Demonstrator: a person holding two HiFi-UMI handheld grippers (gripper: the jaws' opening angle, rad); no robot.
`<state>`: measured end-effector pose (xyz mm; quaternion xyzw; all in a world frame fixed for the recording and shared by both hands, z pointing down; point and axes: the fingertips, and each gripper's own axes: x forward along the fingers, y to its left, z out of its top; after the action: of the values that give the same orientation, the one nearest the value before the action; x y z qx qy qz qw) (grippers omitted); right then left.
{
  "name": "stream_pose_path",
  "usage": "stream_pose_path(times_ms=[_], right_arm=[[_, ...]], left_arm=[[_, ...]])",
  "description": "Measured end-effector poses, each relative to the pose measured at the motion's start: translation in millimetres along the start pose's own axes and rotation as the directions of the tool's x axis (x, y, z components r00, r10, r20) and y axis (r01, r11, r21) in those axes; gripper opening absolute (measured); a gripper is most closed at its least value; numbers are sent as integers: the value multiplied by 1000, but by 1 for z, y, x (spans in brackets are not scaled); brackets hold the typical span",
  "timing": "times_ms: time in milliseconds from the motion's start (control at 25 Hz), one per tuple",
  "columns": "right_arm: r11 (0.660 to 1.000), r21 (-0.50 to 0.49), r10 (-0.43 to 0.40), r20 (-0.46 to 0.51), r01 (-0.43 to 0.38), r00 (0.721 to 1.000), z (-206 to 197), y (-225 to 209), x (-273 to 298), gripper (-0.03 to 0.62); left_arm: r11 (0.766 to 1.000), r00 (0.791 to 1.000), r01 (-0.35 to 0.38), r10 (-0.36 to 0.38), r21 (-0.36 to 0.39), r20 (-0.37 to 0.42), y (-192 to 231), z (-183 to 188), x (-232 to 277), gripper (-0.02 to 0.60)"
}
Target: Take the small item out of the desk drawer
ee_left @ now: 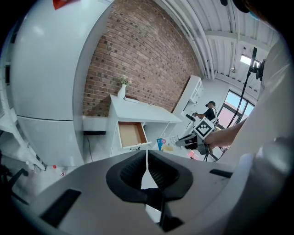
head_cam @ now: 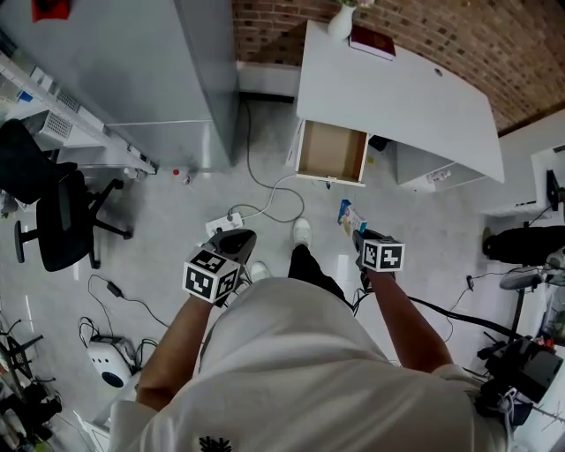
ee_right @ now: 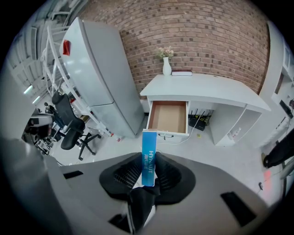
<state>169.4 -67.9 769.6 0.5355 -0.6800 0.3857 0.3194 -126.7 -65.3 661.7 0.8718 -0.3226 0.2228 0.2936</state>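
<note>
Retrieval looks done: the right tongs (ee_right: 148, 160) grasp the slim blue box (ee_right: 149, 153), well apart from the open, empty drawer (ee_right: 168, 117) of the far bench (ee_right: 206, 89). The left tongs (ee_left: 147, 159) are clenched on nothing. The next move likely calls for setting the box down.

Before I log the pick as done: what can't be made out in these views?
- Drawer rear: under the desk top, head and right gripper views.
- Box lower end: sunk between the jaws of the right gripper, right gripper view.
- Book title: too small, head view.
- Vase flowers: cut off by the head view's upper edge.
</note>
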Motion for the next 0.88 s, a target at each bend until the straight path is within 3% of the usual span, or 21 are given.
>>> stream_pose_path(times_ms=[880], right_arm=[[1000, 0, 26, 6, -26, 1000, -59, 43, -41, 109]], left_arm=[[1000, 1000, 9, -9, 9, 6, -22, -48, -29, 31]])
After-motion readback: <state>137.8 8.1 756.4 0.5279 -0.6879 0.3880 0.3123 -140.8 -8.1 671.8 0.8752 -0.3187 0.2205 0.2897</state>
